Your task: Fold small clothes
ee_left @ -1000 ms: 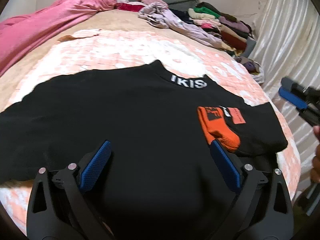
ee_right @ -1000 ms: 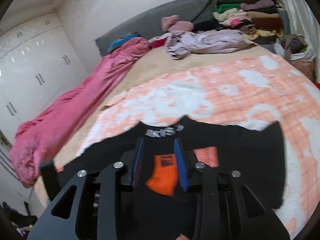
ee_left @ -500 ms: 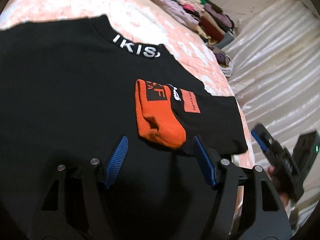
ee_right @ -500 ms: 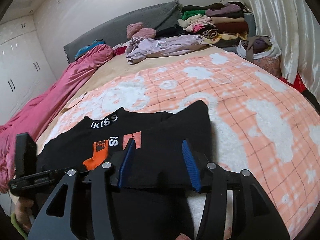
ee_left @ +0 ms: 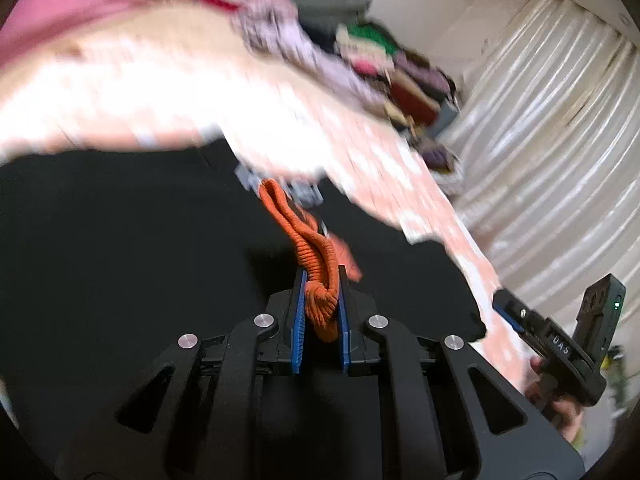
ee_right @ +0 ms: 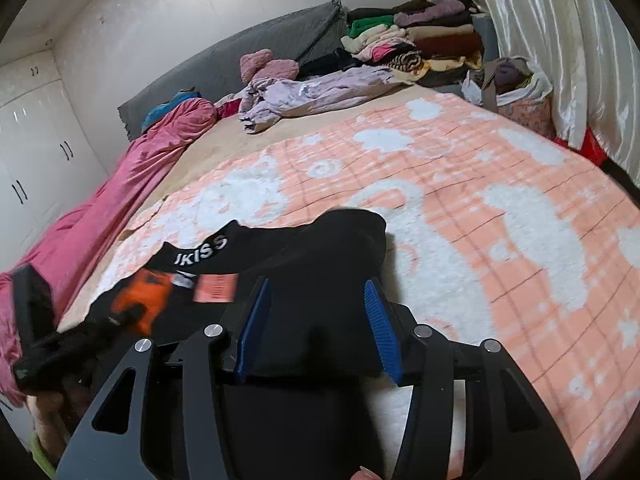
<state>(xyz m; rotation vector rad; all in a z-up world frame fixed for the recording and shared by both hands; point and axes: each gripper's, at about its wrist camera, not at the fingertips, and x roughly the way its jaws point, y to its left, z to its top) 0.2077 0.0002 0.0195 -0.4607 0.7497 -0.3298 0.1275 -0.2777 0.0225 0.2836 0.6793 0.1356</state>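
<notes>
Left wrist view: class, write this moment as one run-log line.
left tongs: shut on orange sock | right tongs: open over black shirt | bedspread: under shirt

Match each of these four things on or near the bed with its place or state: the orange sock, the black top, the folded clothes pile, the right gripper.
Things:
1. orange sock
2. black top
3. folded clothes pile
4. right gripper

Places or states:
A. stacked at the far corner of the bed by the curtain
B. open, over the black fabric
C. pinched in the left gripper
D. spread on the peach blanket, white lettering on its collar

Pairs: 1-C, 2-D, 3-A, 4-B
</notes>
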